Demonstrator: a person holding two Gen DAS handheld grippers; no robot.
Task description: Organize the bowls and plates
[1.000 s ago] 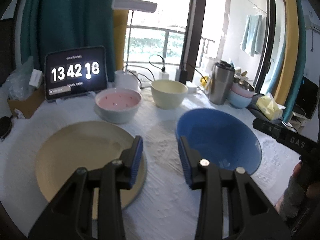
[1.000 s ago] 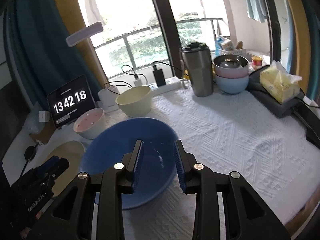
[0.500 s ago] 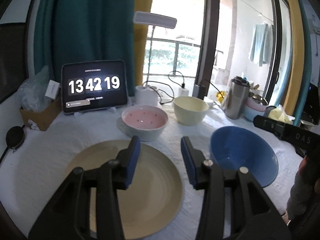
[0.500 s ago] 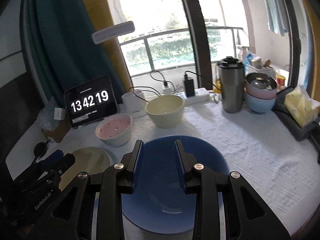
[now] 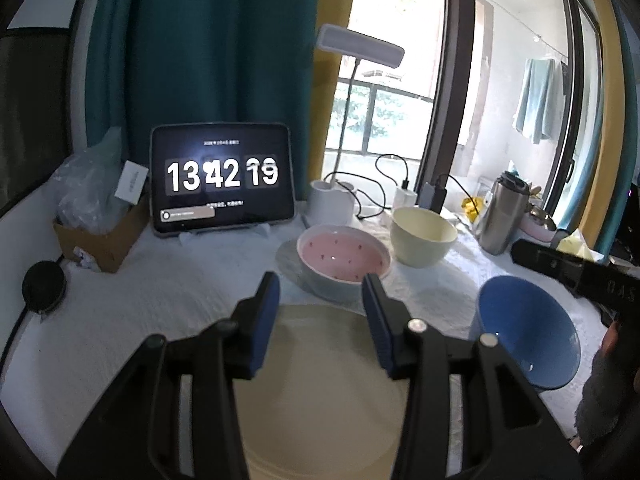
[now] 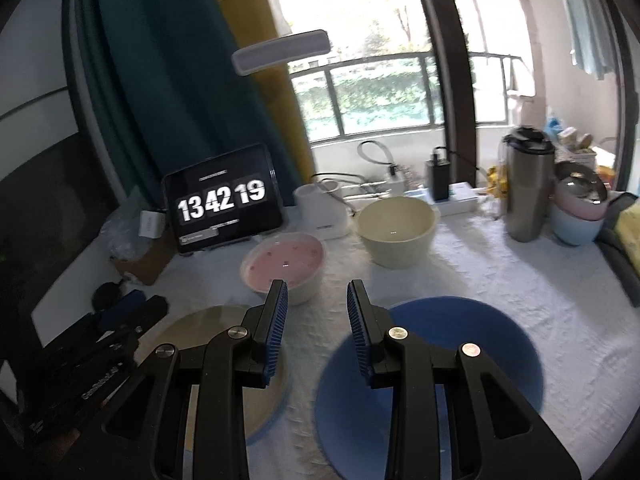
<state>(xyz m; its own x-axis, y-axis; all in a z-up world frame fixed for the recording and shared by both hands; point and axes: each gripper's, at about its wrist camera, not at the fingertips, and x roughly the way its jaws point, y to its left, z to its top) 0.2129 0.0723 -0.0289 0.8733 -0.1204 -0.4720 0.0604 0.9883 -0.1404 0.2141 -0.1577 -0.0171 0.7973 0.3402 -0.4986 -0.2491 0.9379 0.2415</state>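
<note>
A beige plate (image 5: 320, 392) lies on the white tablecloth under my open, empty left gripper (image 5: 320, 292); it also shows in the right wrist view (image 6: 216, 332). A pink bowl (image 5: 344, 256) sits just beyond it, a cream bowl (image 5: 424, 232) to its right, and a blue bowl (image 5: 528, 332) at the near right. In the right wrist view my open, empty right gripper (image 6: 317, 304) hovers between the plate and the blue bowl (image 6: 480, 344), with the pink bowl (image 6: 284, 264) and the cream bowl (image 6: 396, 228) behind.
A tablet clock (image 5: 222, 178) and a cardboard box (image 5: 100, 236) stand at the back left. A white lamp base (image 6: 320, 212), chargers, a steel tumbler (image 6: 528, 188) and stacked pastel bowls (image 6: 576, 216) line the back right. Yellow tissues lie at the right edge.
Both grippers have lifted and tilted up, so the view now takes in more of the table's back. The left one has shifted over the beige plate. Nothing on the table has moved.
</note>
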